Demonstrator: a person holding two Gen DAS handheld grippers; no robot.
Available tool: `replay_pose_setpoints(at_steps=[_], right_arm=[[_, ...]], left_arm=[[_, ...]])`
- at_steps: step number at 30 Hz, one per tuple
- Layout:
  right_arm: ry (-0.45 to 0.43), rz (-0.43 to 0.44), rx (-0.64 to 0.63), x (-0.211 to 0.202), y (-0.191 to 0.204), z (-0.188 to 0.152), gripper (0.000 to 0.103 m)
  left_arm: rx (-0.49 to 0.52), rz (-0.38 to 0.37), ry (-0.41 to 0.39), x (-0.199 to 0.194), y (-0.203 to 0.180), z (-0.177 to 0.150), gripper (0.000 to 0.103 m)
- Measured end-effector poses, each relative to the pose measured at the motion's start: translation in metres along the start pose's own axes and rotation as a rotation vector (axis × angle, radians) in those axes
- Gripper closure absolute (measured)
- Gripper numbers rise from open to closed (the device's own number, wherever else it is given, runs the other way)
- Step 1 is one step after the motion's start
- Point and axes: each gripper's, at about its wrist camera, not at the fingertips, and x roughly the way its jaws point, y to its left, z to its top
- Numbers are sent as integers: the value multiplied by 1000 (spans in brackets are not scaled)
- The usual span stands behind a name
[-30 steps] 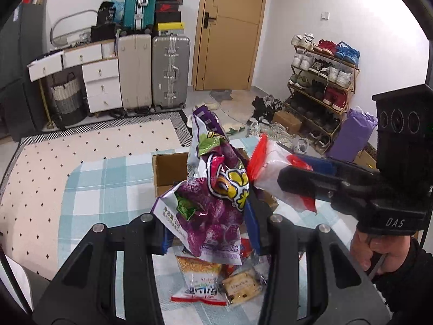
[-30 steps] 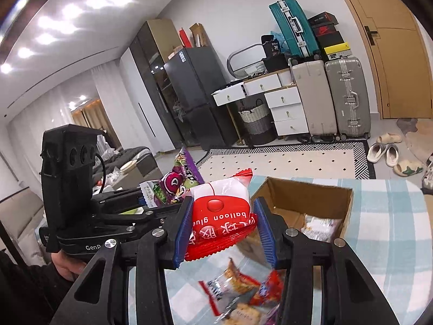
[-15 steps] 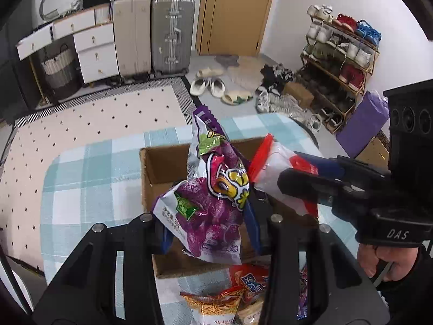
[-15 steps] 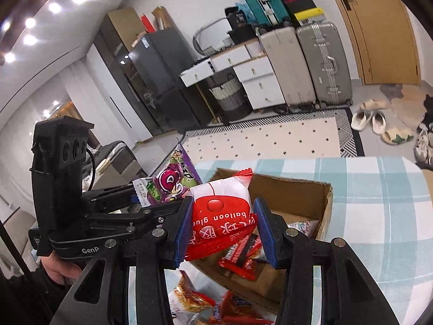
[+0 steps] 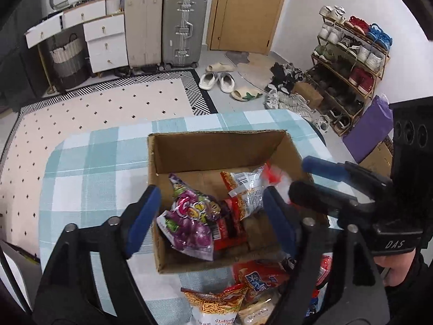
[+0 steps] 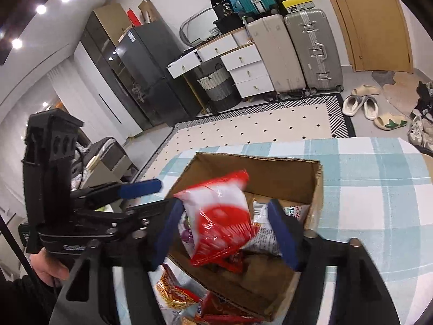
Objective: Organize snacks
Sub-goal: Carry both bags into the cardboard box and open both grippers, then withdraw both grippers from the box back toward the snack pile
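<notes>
An open cardboard box (image 5: 216,146) (image 6: 286,170) stands on the checked table. My left gripper (image 5: 211,214) is open above the box's near side; the purple snack bag (image 5: 189,222) lies loose in the box below it, beside a noodle packet (image 5: 245,189). My right gripper (image 6: 227,233) is open over the box; the red-and-white snack bag (image 6: 219,216) is blurred between its blue pads, free of them and dropping. The right gripper (image 5: 308,178) also shows at the box's right in the left wrist view, and the left gripper (image 6: 140,197) at the box's left in the right wrist view.
Several loose snack packets (image 5: 216,303) (image 6: 178,295) lie on the teal checked tablecloth (image 5: 89,168) in front of the box. Beyond the table are a dotted rug (image 5: 94,108), suitcases (image 5: 184,27) and a shoe rack (image 5: 351,59).
Both grippers have tilted down over the box and opened. The purple bag has dropped into the box; the red-and-white bag has left the right pads and is falling.
</notes>
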Motion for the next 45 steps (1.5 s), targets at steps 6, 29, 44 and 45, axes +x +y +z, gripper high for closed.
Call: replay_pose_setpoints(at_steps=[6,29,44,45], right_arm=[[-42,-14,-19,-30,13,-4,26],[-303,-35,-175,-177,115,-113,1],[-334,-112,-245,-204,145,-199,1],[-326,-121,-239,-202,144,-207,1]], left_arm=[[-9,14,-67,-44,-5,-26,24],[40,83,-432,-256,-67,-157,1],[-56,165,-509,-275,-51,-247,1],[-58,170,-509,-272,-49,-255,1]])
